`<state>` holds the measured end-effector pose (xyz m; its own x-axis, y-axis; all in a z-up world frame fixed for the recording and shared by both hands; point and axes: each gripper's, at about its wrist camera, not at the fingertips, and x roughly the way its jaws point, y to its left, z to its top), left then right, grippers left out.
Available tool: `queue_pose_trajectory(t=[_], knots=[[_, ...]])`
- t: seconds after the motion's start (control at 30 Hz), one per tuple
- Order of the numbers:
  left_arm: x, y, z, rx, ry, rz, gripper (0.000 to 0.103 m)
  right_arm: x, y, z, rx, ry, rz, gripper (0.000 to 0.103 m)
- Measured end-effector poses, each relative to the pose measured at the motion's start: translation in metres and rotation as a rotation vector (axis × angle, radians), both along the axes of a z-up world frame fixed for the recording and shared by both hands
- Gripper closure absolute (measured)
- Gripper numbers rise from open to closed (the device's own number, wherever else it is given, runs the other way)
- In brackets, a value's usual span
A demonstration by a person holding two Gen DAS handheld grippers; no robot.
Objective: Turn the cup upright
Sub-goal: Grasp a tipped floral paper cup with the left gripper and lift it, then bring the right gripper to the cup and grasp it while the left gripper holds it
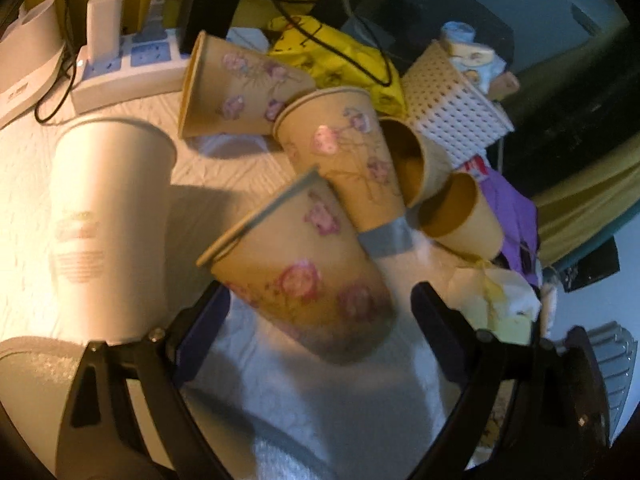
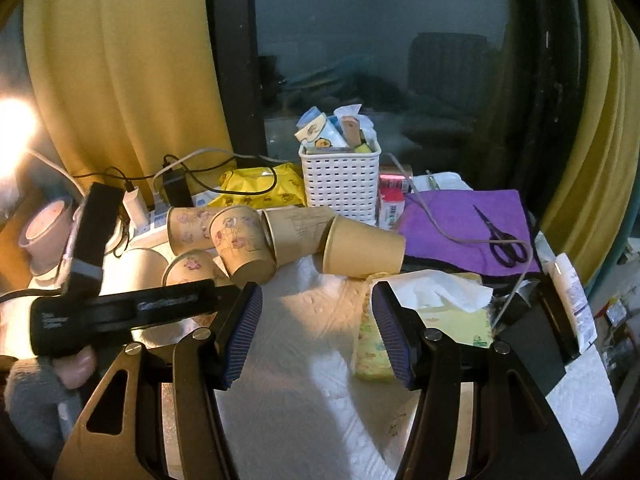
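Observation:
Several tan paper cups lie on their sides on the white cloth. In the left wrist view the nearest flowered cup (image 1: 304, 268) lies tilted, its base between the fingers of my open left gripper (image 1: 320, 300), neither finger clearly touching it. Behind it are a taped flowered cup (image 1: 348, 160), another flowered cup (image 1: 236, 88) and two plain cups (image 1: 460, 216). In the right wrist view my right gripper (image 2: 316, 304) is open and empty over the cloth, in front of the cups; the plain cup (image 2: 360, 250) is nearest. The left gripper's body (image 2: 120, 308) shows at left.
A tall white cup (image 1: 108, 200) stands upright at left. A power strip (image 1: 128, 68) with chargers is behind. A white basket (image 2: 340, 180), yellow packet (image 2: 260, 190), purple cloth (image 2: 460, 224) with scissors (image 2: 500, 240), and tissue pack (image 2: 432, 304) crowd the right.

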<state>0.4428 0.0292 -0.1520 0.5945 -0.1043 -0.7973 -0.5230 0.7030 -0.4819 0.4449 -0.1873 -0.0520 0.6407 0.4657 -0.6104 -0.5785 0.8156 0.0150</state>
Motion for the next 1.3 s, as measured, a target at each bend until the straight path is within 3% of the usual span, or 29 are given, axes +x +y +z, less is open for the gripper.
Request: queue_pose_trajectory(t=[0.1, 0.3, 0.43, 0.67, 1.03, 1.3], knots=[[0.006, -0.001, -0.008, 0.023, 0.004, -0.026, 0.011, 0.003, -0.002, -0.003, 0.004, 0.009, -0.007, 0.043], [0.008, -0.01, -0.004, 0.069, -0.012, -0.095, 0.029, 0.007, -0.008, -0.006, 0.008, 0.02, -0.026, 0.043], [0.008, -0.017, 0.001, 0.097, -0.02, -0.146, 0.034, 0.008, -0.01, -0.005, 0.02, 0.022, -0.034, 0.043], [-0.009, -0.031, 0.02, 0.174, -0.056, -0.239, 0.036, 0.004, -0.013, -0.001, 0.034, 0.024, -0.048, 0.043], [-0.074, -0.057, 0.057, 0.408, -0.196, -0.412, 0.036, -0.027, -0.01, 0.013, 0.092, 0.044, -0.008, 0.043], [-0.123, -0.062, 0.064, 0.454, -0.255, -0.496, 0.036, -0.076, 0.001, 0.024, 0.12, 0.061, 0.049, 0.043]])
